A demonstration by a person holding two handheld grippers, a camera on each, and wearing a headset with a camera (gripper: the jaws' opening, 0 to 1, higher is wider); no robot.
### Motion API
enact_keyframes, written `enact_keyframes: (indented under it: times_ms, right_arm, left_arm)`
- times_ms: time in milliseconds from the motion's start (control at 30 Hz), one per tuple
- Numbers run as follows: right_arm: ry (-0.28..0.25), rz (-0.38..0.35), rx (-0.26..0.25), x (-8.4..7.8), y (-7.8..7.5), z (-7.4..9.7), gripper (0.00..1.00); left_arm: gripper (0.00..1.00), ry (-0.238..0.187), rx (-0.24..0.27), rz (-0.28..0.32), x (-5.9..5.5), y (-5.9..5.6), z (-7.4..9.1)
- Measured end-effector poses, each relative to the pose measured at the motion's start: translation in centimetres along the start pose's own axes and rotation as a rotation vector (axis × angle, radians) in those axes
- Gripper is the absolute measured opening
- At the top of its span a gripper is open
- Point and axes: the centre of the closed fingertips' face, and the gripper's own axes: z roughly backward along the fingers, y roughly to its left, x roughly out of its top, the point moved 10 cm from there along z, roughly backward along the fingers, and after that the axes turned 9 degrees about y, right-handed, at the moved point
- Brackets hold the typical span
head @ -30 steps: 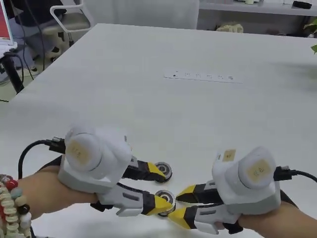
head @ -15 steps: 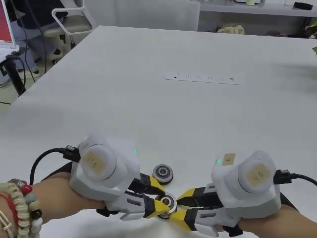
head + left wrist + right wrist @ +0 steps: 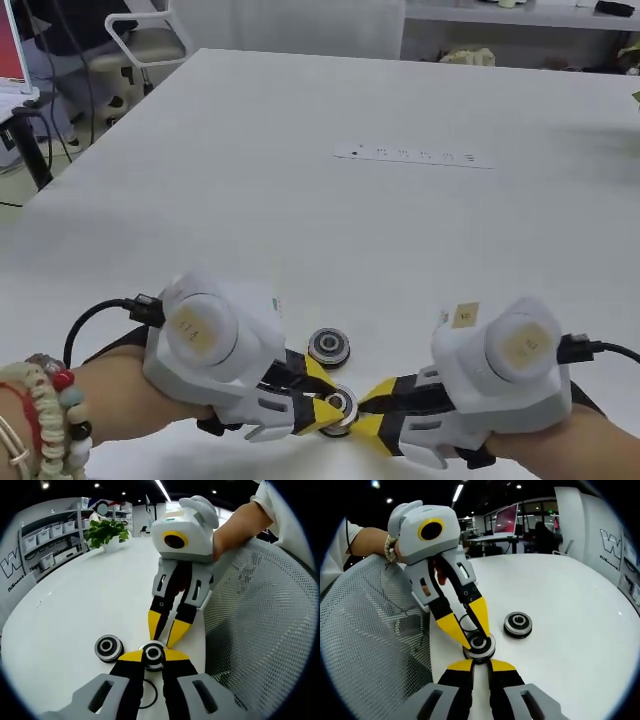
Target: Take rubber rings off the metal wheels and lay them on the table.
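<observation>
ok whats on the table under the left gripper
A loose rubber ring lies under the left gripper, which clamps a metal wheel; the jaws hide part of it.

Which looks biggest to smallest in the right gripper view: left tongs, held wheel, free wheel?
1. Left tongs: by far the largest.
2-3. Held wheel and free wheel: they look about alike. The held one sits nearer the camera and is partly covered by yellow tips, so I won't rank them.
</observation>
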Motion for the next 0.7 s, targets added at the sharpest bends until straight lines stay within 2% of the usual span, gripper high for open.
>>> enact_keyframes:
  times_ms: [67, 233, 700]
  right_arm:
    - [-0.001, 0.011, -0.008, 0.0, -0.1, 0.1, 0.02]
    - [0.005, -0.001, -0.015, 0.0, -0.2, 0.2, 0.00]
    - [0.047, -0.248, 0.028, -0.2, -1.1, 0.8, 0.00]
  left_arm:
    - [0.08, -0.001, 0.000, 0.002, 0.0, 0.0, 0.0]
    - [0.08, -0.015, 0.005, 0.009, 0.0, -0.1, 0.1]
    - [0.08, -0.032, 0.008, 0.013, 0.3, -0.5, -0.2]
